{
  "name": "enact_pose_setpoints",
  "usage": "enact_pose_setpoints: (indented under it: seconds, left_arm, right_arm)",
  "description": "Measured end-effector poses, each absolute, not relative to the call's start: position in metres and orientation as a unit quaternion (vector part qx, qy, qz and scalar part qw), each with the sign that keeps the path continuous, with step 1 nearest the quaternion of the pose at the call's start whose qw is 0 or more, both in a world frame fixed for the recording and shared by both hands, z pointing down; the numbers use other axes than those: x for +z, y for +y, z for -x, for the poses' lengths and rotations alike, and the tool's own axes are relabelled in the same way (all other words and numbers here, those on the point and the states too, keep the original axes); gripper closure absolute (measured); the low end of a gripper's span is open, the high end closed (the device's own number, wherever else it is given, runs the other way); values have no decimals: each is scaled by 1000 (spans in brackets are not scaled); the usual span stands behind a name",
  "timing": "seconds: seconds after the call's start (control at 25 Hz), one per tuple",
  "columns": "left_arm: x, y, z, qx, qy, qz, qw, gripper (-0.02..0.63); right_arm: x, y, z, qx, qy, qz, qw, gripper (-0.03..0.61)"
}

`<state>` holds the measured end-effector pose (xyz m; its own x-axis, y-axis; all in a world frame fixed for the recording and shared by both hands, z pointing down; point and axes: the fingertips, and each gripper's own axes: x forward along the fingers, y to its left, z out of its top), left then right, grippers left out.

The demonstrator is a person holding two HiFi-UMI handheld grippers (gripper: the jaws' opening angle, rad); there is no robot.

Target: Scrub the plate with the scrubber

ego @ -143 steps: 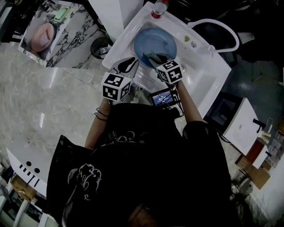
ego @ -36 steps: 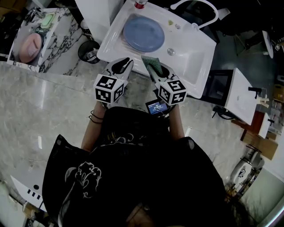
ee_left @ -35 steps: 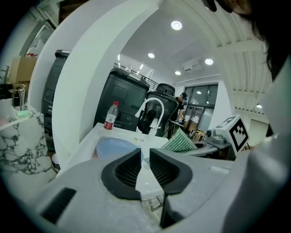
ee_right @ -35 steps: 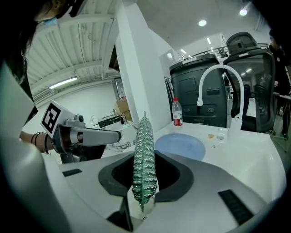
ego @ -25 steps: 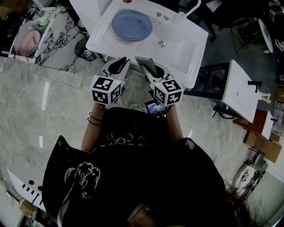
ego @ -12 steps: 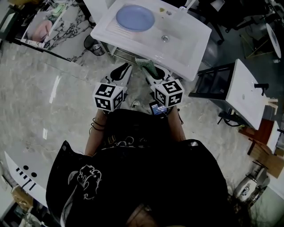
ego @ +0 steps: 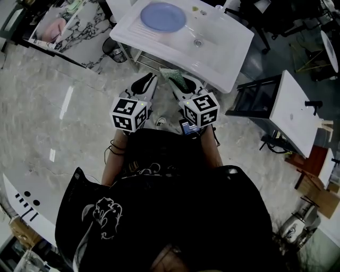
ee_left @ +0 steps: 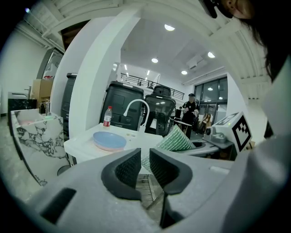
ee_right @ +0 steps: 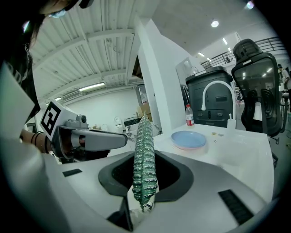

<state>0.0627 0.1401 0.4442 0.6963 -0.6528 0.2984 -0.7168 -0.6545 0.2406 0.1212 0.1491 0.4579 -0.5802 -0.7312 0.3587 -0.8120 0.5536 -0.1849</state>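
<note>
Grey marble floor (ego: pixel 64 133) spreads under a person in a black top, who stands a little way back from a white sink (ego: pixel 229 58). On the flat left part of that sink lies the blue plate (ego: pixel 163 15), bare and well apart from both tools; the drain (ego: pixel 198 42) sits to its right in the basin. From the gripper views a red-capped bottle (ee_left: pixel 107 116) stands at the back edge behind the plate, with a curved white tap (ee_left: pixel 135 107) beside it. The left hand-held gripper (ego: pixel 144 84) is held out over the floor short of the sink's front edge, its dark ribbed jaws drawn close with only a narrow slit between them and nothing in it. Just beside it, the right hand-held gripper (ego: pixel 178 85) is clamped on the green scrubber (ego: pixel 172 77), which stands upright on edge between the jaws and sticks up well above them (ee_right: pixel 144 154). Both tools point toward the sink, side by side and near each other but not touching.
</note>
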Motion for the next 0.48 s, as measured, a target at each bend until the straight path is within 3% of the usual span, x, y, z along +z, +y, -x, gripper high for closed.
enact_pose_setpoints:
  seconds: [0.48]
  left_arm:
    - [444,147,-68,97,-378,-905,167,552]
  right_arm:
    - [457,159,-128,166,-872,-445,118,489]
